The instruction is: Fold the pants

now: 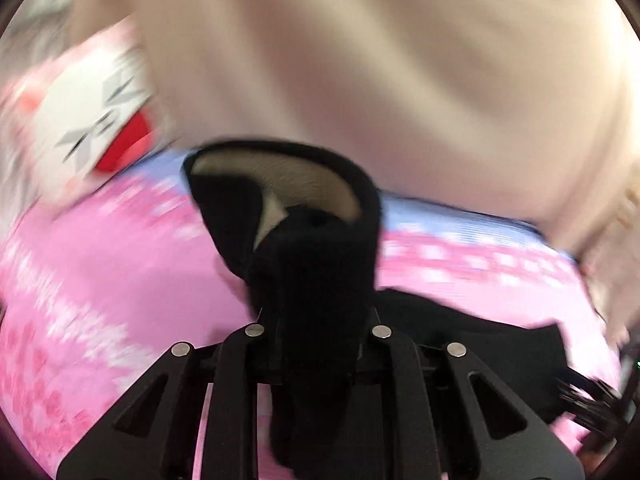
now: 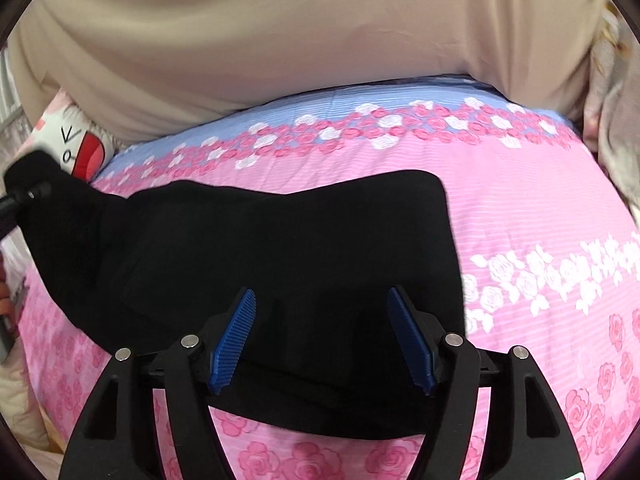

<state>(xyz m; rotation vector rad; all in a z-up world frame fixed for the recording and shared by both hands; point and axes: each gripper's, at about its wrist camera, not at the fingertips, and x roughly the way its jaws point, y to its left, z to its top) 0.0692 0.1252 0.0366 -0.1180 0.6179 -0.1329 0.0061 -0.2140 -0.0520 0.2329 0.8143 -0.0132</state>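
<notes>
The black pants (image 2: pixel 256 256) lie on a bed with a pink rose-print sheet (image 2: pixel 540 208), most of the cloth spread flat in one broad dark panel. One end is lifted off the sheet at the far left of the right wrist view, where the left claw (image 1: pixel 316 280) has it pinched; in that claw's own view the fabric bunches thick between the fingers and hides them, so the closed grip is my reading from how the cloth hangs, and the picture is badly smeared. The right claw (image 2: pixel 322 336) hovers over the near edge of the pants with its blue pads (image 2: pixel 236 336) spread wide, holding nothing. A person in a beige top (image 2: pixel 280 40) stands at the far side of the bed, and a white and red cushion (image 2: pixel 76 148) sits by the corner.

The pants already look narrowed to a single panel. What seems left is carrying the raised end across, laying it down, and smoothing the stack.
</notes>
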